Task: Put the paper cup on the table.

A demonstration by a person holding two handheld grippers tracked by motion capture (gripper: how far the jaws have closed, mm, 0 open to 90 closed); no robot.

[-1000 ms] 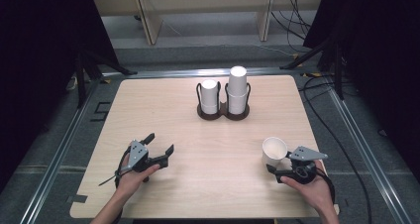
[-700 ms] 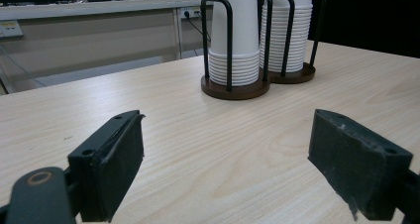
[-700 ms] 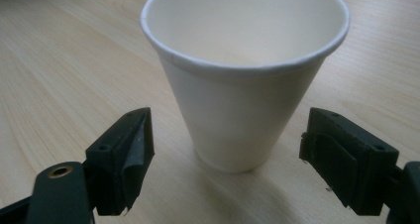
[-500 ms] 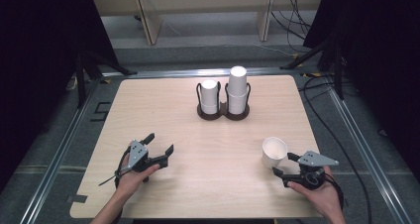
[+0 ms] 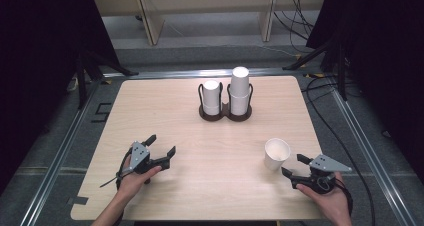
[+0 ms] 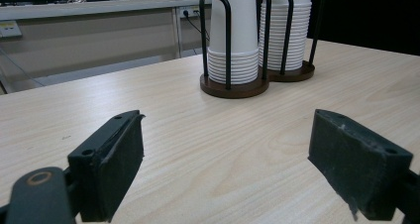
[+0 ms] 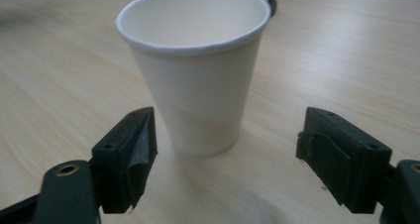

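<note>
Pale wood table (image 5: pixel 165 111) with two grippers and a loose paper cup.
The left gripper (image 5: pixel 161 152) waits with jaws apart and empty; the cup holder (image 5: pixel 225 113) stands at the far middle; the paper cup (image 5: pixel 276 154) stands upright just before the right gripper (image 5: pixel 295 165), whose jaws have just been closing but do not touch it, probably stepping away. Dark curtains surround.

loose paper cup (image 5: pixel 276 154): 1 | cup stacks (image 5: pixel 240 91): 2 | holder (image 5: pixel 225 115): 1 | tools (image 5: pixel 159 146): 2
</note>
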